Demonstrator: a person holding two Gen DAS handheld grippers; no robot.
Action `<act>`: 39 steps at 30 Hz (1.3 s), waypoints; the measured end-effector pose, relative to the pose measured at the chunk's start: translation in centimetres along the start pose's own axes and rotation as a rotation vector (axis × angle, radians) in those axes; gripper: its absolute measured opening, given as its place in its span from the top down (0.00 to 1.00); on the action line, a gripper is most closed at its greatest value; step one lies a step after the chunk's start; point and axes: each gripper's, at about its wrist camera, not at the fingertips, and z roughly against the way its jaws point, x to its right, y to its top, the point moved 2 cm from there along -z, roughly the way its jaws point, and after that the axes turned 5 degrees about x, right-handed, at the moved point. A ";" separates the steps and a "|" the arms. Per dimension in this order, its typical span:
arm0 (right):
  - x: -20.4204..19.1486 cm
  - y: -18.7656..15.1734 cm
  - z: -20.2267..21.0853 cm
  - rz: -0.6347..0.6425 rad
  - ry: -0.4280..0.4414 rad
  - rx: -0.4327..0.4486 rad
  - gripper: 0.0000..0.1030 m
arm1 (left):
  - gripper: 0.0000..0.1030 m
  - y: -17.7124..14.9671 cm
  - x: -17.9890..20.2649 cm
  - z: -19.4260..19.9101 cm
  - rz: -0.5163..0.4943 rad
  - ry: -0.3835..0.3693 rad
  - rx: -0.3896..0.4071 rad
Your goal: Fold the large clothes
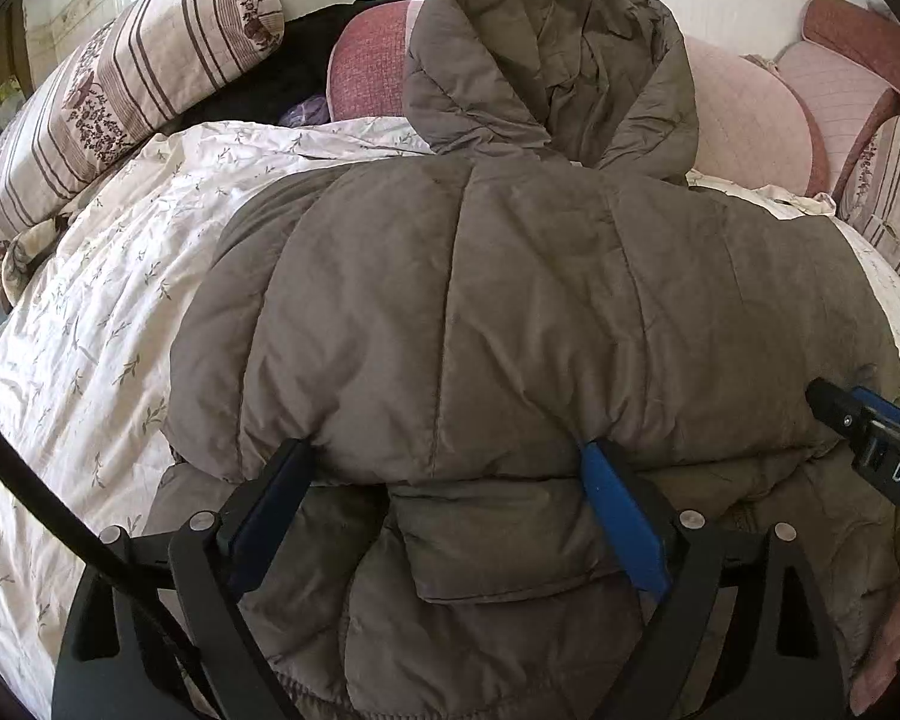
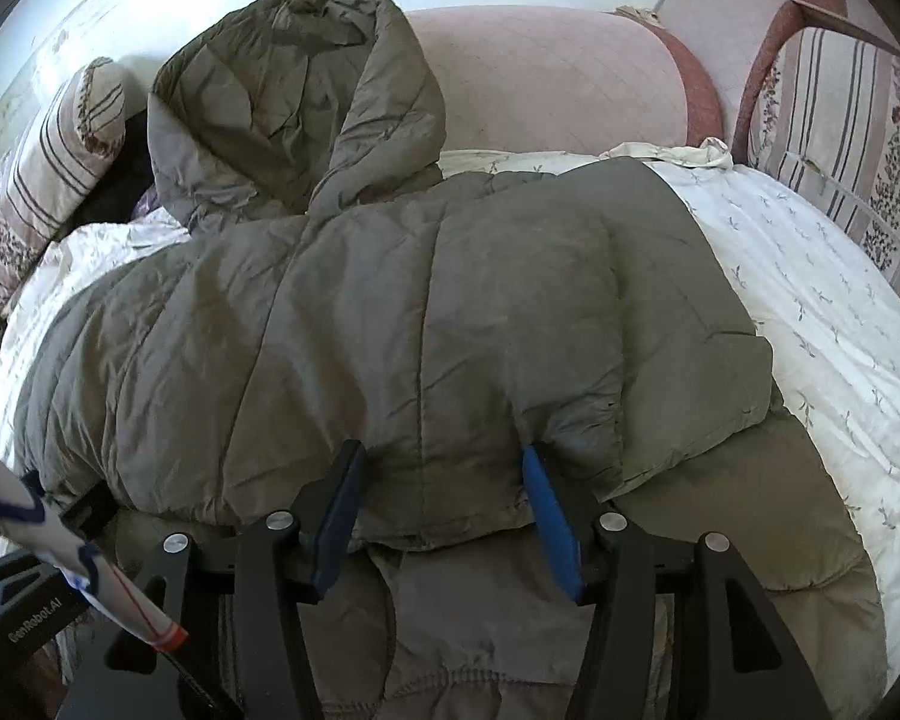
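Blue-padded fingers of the left gripper [image 1: 447, 474] sat nearest the lens, spread wide, tips pressed into the doubled-over lip of the jacket [image 1: 510, 300]. Puffed cloth bulged between them; the jaws looked pushed into the fold rather than closed on it, so nothing seemed clamped. Right gripper [image 2: 441, 477] stood the same way: wide, both tips dug into the folded lip, not pinched shut.

Jacket, olive and quilted, lay across the middle of the bed [image 1: 90, 324], hem toward the near edge, hood [image 1: 546, 54] up against the pillows at the far edge. Upper layer was laid back over a lower layer that ran out toward the near edge under both grippers. White flowered sheet showed bare along the left and right edges. Striped pillow [image 1: 120, 90] sat at the far left corner; pink cushion [image 2: 546, 78] behind the hood.

Handling, as judged: soft, light for its bulk, springy with trapped air. Shell looked smooth, likely slippery against the pads. A fold would tend to puff back open unless pressed flat. Best hold: the lip where two layers stack, near its outer ends, or along a quilting seam where the fill is thin. A pinch on a fat panel would probably take only loose shell and slide. Hood is floppy and would need tucking.
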 end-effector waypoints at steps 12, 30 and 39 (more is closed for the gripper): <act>-0.5 -0.1 0.5 0.038 -0.019 0.003 0.40 | 0.08 -0.1 0.0 -0.1 0.001 0.007 0.005; 3.5 0.9 -0.4 -0.068 -0.098 -0.049 0.58 | 0.08 0.3 0.0 0.9 0.002 0.005 0.046; 1.8 1.5 2.7 -0.001 -0.136 0.078 0.55 | 0.08 0.5 0.5 2.0 -0.024 0.028 0.105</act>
